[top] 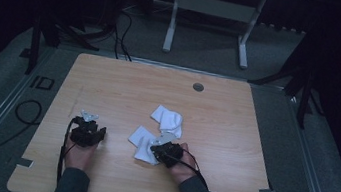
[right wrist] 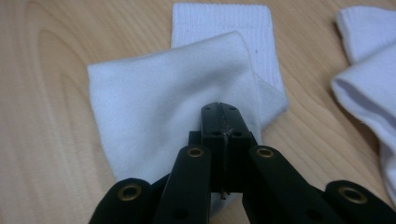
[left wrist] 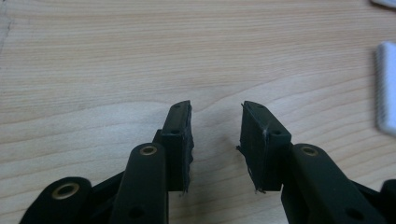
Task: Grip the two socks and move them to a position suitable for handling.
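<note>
The folded white cotton sock (right wrist: 177,98) lies on the light wooden table (top: 124,84), near and right of centre, with its ribbed cuff showing beyond the folded-over part. It is pinched at its near edge by the right gripper (right wrist: 222,121), whose jaws are pressed together on the fabric. A second white sock (top: 167,120), crumpled, lies just beyond it, untouched. The left gripper (left wrist: 215,126) is held parted over bare wood at near left. One fold appears made; pairing seemingly remains.

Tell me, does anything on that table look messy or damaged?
Slightly. The near white sock lies folded over itself, and the far sock is crumpled. The left claw has frayed pad edges. Nothing is spilled.
</note>
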The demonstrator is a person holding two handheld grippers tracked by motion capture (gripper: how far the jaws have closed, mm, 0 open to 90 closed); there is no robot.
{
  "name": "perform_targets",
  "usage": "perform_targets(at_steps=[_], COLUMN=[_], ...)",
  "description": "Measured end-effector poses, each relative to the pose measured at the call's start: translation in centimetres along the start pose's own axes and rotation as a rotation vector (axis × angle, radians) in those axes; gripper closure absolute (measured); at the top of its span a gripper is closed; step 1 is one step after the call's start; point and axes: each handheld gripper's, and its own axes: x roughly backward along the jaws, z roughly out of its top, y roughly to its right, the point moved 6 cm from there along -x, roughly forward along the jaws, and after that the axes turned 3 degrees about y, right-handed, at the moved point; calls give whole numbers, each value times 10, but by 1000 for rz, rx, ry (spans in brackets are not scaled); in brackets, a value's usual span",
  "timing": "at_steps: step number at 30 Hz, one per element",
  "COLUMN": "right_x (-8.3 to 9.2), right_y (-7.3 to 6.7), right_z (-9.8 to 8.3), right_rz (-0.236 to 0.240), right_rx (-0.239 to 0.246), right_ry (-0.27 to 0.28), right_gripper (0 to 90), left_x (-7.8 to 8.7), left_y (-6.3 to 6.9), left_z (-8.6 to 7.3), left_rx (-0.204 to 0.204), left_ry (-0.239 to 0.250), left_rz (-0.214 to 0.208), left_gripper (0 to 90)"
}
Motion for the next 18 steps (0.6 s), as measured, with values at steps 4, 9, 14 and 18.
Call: perform_targets(at_steps=[4, 9, 14, 18], right_x=[0, 1, 2, 3], right_y=[-6, -14, -20, -25], right_z=[0, 0, 0, 0], right_rz=[21, 46, 65, 79], right_rx=[13, 37, 54, 73], right_ry=[4, 11, 17, 21], right_gripper=[900, 900, 900, 900], left_x=[3, 9, 13, 16], left_y=[6, 20, 35, 46], left_z=[1, 2, 2, 3], left_rx=[-24, -68, -113, -141], left_ry=[8, 25, 35, 43], left_rz=[-19, -66, -118, -155], left_gripper=[638, 647, 657, 673])
